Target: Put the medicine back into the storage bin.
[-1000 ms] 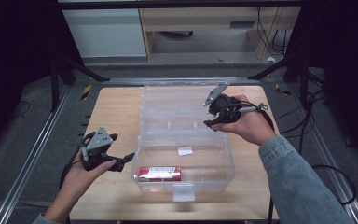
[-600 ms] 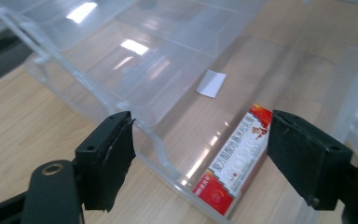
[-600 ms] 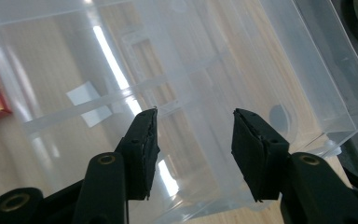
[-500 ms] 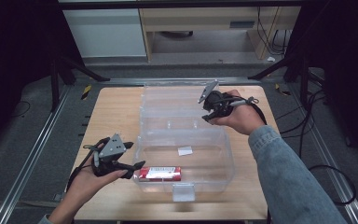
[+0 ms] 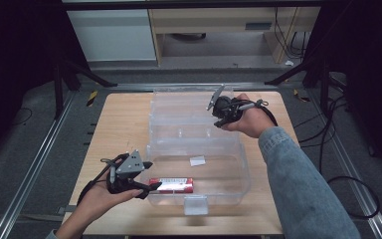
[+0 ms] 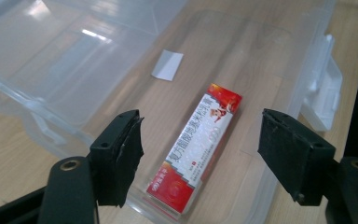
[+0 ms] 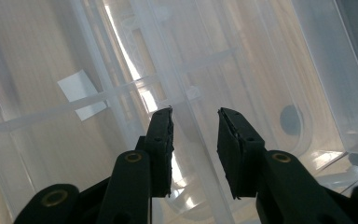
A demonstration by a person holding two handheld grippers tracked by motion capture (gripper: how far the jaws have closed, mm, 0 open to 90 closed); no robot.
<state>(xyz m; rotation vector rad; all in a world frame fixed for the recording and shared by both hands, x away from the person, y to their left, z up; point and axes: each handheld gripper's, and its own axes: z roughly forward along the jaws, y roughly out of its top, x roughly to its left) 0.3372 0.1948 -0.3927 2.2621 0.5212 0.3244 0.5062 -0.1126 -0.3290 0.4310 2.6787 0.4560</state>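
A red box [image 5: 171, 185] lies flat in the clear plastic bin [image 5: 243, 169], toward 7 o'clock on the table [image 5: 119, 124]. The left gripper [image 5: 146, 175] straddles its end, jaws wide, just closing, not touching. The right gripper [image 5: 213, 105], jaws narrowing, straddles the open lid [image 5: 184, 112] at 1 o'clock.

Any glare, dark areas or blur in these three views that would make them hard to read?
High view: table evenly lit, surroundings nearly black, slightly soft. Left gripper view: sharp; print on the red box shows, with a small glare streak on the clear bin. Right gripper view: backlit plastic washes out, a bright streak runs down the middle, the jaws are dark silhouettes.
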